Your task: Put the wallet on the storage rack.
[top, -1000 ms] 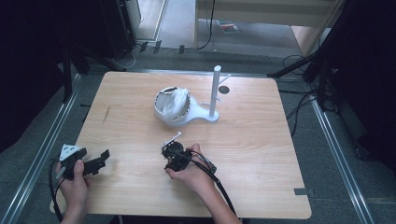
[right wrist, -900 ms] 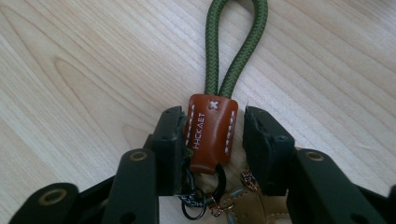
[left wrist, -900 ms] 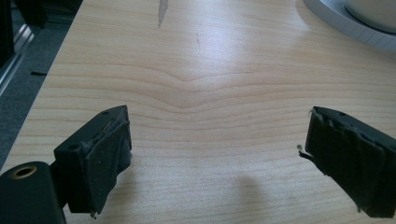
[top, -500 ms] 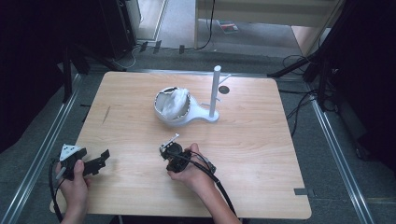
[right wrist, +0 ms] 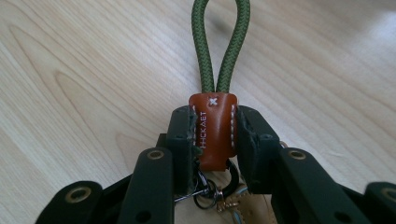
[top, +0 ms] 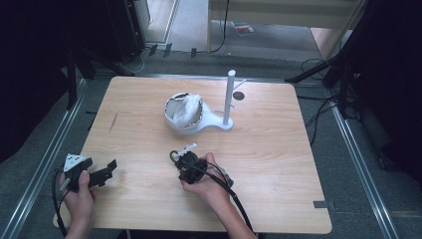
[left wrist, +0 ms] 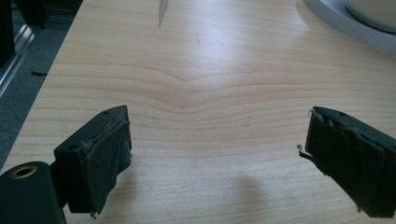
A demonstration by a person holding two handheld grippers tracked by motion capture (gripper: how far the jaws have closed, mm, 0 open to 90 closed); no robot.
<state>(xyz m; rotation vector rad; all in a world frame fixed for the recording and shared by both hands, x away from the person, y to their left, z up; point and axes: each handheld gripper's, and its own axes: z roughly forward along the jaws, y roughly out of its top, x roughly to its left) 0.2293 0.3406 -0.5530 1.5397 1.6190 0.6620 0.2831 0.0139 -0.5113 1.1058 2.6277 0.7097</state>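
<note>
Nearest the person, the left gripper (top: 102, 173) is resting low at the near left corner of the pale wooden table (top: 139, 209), its jaws standing wide apart over bare, wavy-grained board; its worn black pads (left wrist: 109, 154) are looking frayed at the edges. Just beyond, toward the middle, the right gripper (right wrist: 215, 135) is pinching a keychain (right wrist: 212, 126) by its glossy tan leather tab, stitched in white, with the jaws closed snugly on both sides. A loop of ribbed olive-green cord (right wrist: 223, 42) is rising from the tab, and small metal rings (right wrist: 212, 189) are hanging beneath it. In the high view the keychain (top: 175, 155) is showing as a small dark loop just above the table, ahead of the right hand (top: 206, 181). Compared with a second ago, both hands are sitting in nearly the same places. Farther off, a smooth white stand (top: 230, 97) with an upright post is standing beside a rounded white bowl (top: 185, 113) holding crumpled white material. The left gripper view is catching the stand's ridged white rim (left wrist: 336, 18).
</note>
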